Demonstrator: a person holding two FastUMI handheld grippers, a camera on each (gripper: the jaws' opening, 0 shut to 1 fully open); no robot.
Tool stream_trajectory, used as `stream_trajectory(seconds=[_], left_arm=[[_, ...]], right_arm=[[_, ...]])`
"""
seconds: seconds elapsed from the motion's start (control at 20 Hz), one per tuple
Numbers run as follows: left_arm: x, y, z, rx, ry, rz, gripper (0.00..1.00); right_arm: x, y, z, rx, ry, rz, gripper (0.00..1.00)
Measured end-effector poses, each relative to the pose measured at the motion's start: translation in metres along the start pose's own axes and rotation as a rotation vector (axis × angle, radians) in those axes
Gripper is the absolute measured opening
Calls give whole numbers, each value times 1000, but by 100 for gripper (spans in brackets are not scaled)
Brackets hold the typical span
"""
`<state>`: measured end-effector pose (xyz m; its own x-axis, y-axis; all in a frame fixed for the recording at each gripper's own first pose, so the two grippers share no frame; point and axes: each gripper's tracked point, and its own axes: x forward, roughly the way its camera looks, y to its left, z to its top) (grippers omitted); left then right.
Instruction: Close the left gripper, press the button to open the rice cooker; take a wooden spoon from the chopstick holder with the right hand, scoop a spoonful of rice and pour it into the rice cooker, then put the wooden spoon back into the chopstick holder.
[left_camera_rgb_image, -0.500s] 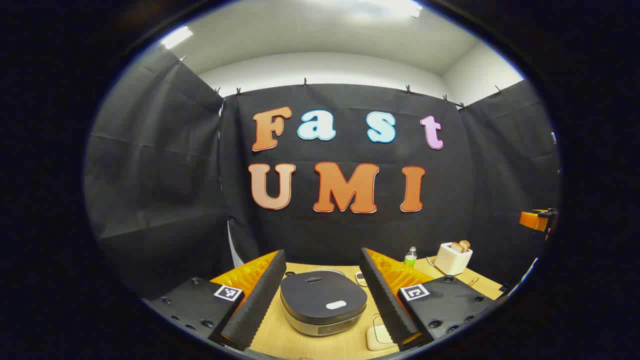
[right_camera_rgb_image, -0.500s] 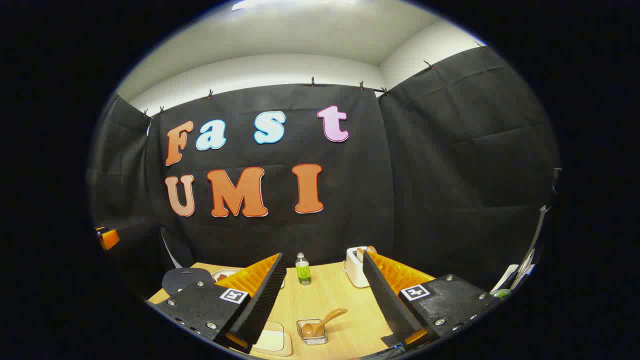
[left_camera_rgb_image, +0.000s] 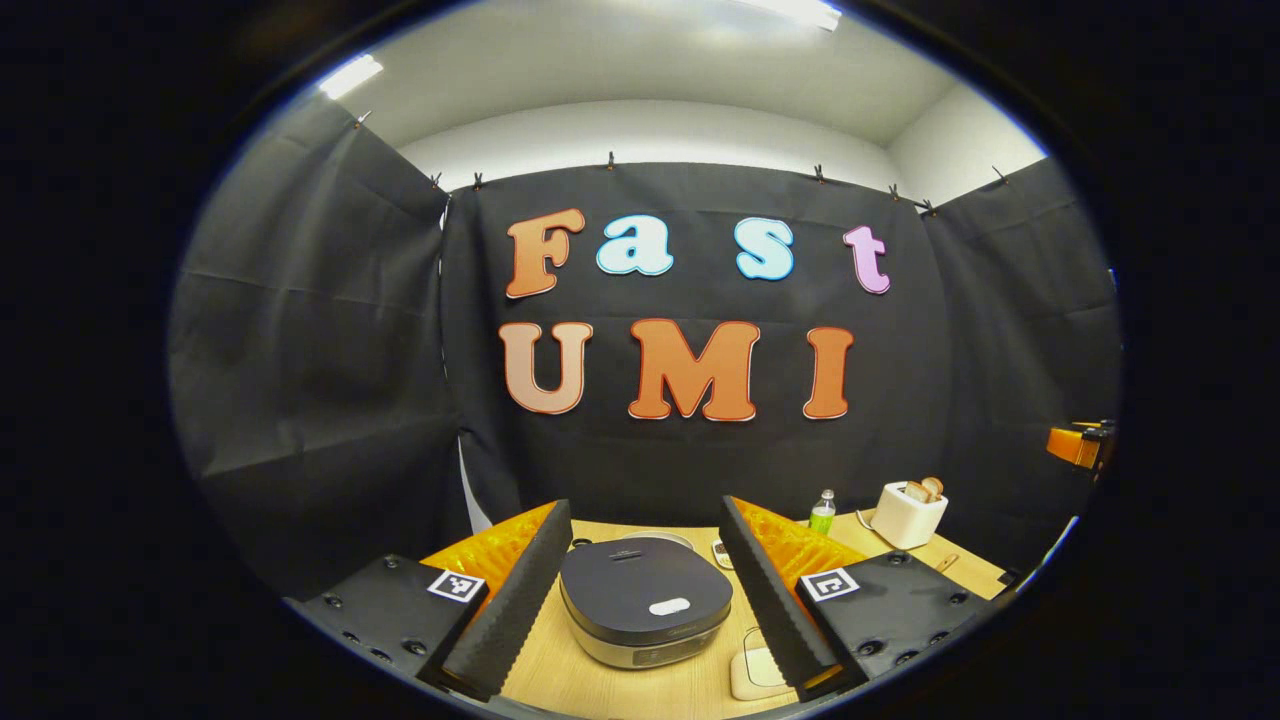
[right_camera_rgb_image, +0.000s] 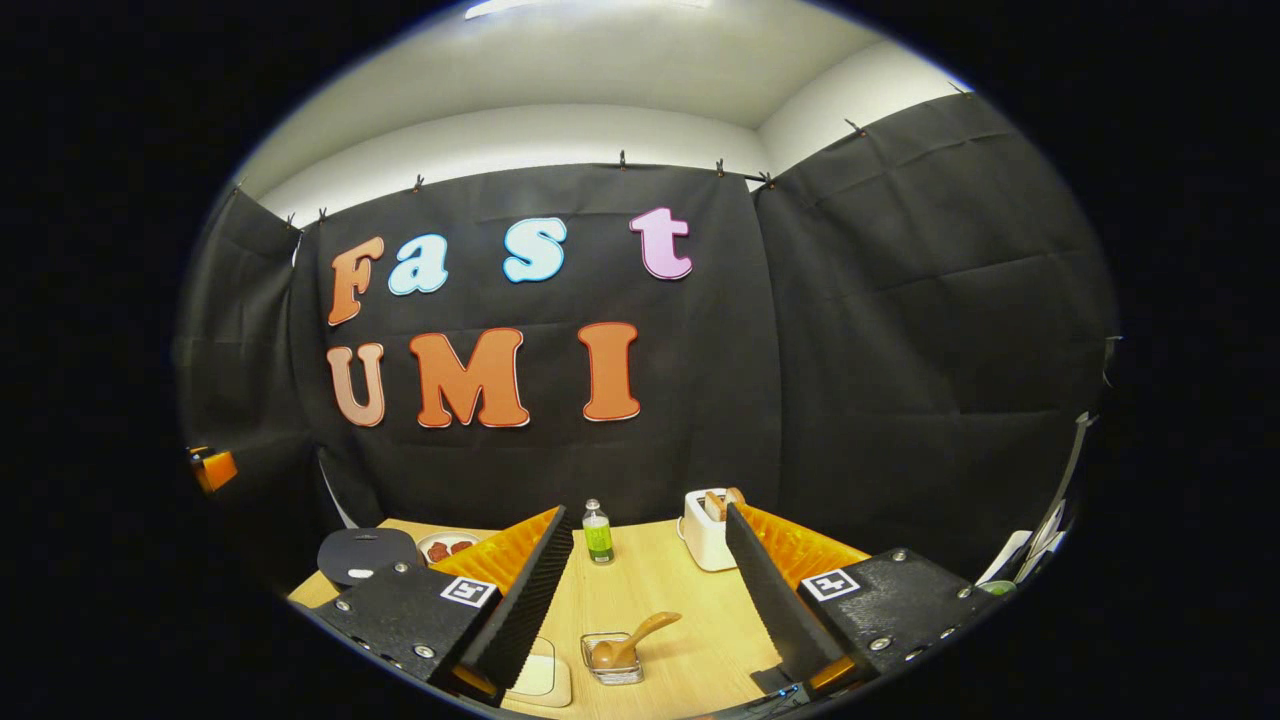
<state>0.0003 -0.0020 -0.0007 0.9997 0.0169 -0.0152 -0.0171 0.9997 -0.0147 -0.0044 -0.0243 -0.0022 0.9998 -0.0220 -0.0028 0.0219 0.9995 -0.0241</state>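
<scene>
Fingers (left_camera_rgb_image: 520, 590) spread, dark rounded rice cooker (left_camera_rgb_image: 645, 600), lid closed

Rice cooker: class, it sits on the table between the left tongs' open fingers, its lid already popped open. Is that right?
Not quite. The left gripper view shows the rice cooker on the table between the open left tongs, but its lid is shut, not popped open.
</scene>
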Motion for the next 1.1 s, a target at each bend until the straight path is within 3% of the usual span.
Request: stream_trajectory(seconds=[0.65, 0.8, 1.05, 1.1], left_arm=[[3, -1, 1, 7, 1, -25, 96], [7, -6, 5, -9, -10, -48, 70], [9, -6, 0, -22, 28, -54, 53], [10, 1, 3, -28, 11, -13, 37]], right_arm=[[3, 0, -7, -7, 12, 5, 95], [3, 0, -5, -6, 11, 6, 95], [5, 1, -5, -13, 8, 14, 95], [6, 1, -5, -15, 9, 15, 95]])
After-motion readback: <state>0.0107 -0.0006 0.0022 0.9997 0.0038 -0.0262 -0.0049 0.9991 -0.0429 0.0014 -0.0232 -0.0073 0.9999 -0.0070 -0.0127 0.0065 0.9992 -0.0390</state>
